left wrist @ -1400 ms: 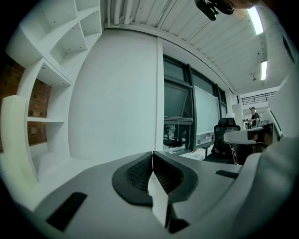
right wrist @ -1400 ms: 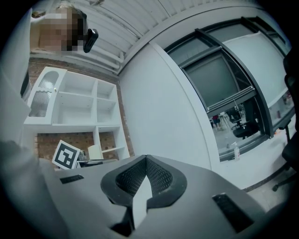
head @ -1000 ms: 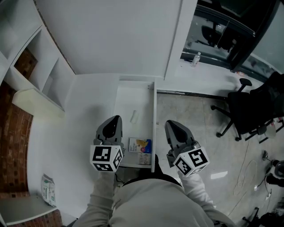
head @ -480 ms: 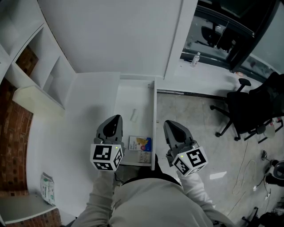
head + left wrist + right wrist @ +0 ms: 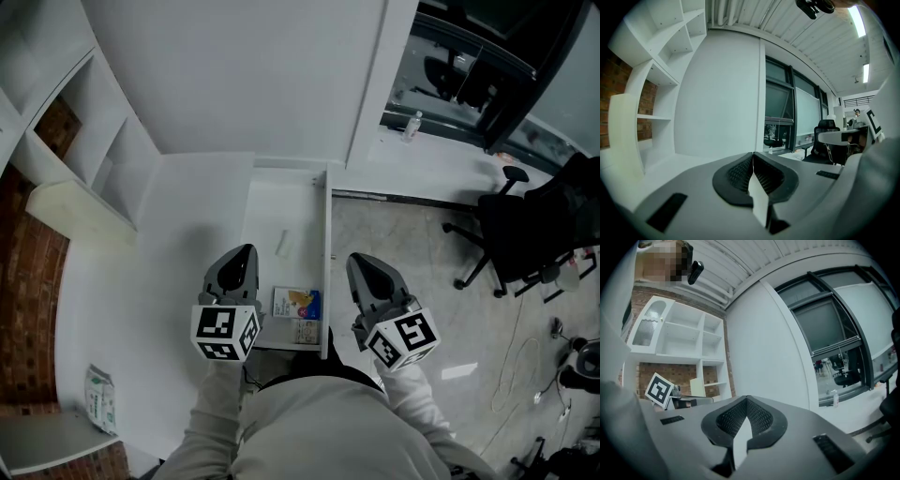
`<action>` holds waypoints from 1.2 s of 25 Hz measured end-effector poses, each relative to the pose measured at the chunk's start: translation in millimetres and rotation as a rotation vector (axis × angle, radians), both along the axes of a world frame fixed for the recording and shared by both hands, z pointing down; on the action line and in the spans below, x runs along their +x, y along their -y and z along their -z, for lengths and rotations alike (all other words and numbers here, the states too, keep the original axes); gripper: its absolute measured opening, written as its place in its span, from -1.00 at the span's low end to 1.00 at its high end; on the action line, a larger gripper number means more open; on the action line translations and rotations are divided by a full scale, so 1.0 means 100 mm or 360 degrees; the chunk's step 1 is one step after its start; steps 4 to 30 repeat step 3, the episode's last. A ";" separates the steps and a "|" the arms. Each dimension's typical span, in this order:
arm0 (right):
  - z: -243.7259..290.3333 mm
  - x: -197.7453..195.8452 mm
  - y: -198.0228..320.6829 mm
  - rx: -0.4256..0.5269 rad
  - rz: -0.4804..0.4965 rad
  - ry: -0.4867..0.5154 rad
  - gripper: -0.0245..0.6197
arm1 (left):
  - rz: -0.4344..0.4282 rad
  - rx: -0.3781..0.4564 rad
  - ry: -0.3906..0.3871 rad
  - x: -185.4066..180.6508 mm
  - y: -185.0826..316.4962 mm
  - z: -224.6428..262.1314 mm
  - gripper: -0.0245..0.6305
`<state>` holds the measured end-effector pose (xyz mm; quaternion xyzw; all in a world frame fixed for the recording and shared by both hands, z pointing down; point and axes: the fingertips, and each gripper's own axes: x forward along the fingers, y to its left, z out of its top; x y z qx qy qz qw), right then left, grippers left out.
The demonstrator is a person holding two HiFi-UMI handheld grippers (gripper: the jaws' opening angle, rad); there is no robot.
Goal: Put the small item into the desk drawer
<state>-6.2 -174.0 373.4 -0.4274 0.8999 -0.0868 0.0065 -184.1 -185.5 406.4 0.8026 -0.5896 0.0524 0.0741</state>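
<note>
The white desk drawer (image 5: pixel 325 234) stands pulled open below me in the head view. A small white stick-like item (image 5: pixel 282 245) lies on its floor. My left gripper (image 5: pixel 246 251) hovers over the drawer's left edge, shut with nothing held; its jaws meet at the tips (image 5: pixel 753 153). Out over the floor just right of the drawer's side wall, my right gripper (image 5: pixel 361 262) is likewise shut and empty (image 5: pixel 746 398). Neither gripper touches the item.
A colourful booklet (image 5: pixel 296 306) and a small card (image 5: pixel 305 333) lie at the drawer's near end. White desk top (image 5: pixel 141 281) with a packet (image 5: pixel 101 401) sits left, white shelving (image 5: pixel 84 141) at back left, an office chair (image 5: pixel 511 234) to the right.
</note>
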 end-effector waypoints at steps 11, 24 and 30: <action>0.01 -0.02 0.00 0.0006 0.0003 -0.0002 -0.84 | 0.0005 -0.0001 -0.0007 -0.01 0.00 -0.01 -0.86; 0.01 -0.02 0.00 0.0006 0.0003 -0.0002 -0.84 | 0.0005 -0.0001 -0.0007 -0.01 0.00 -0.01 -0.86; 0.01 -0.02 0.00 0.0006 0.0003 -0.0002 -0.84 | 0.0005 -0.0001 -0.0007 -0.01 0.00 -0.01 -0.86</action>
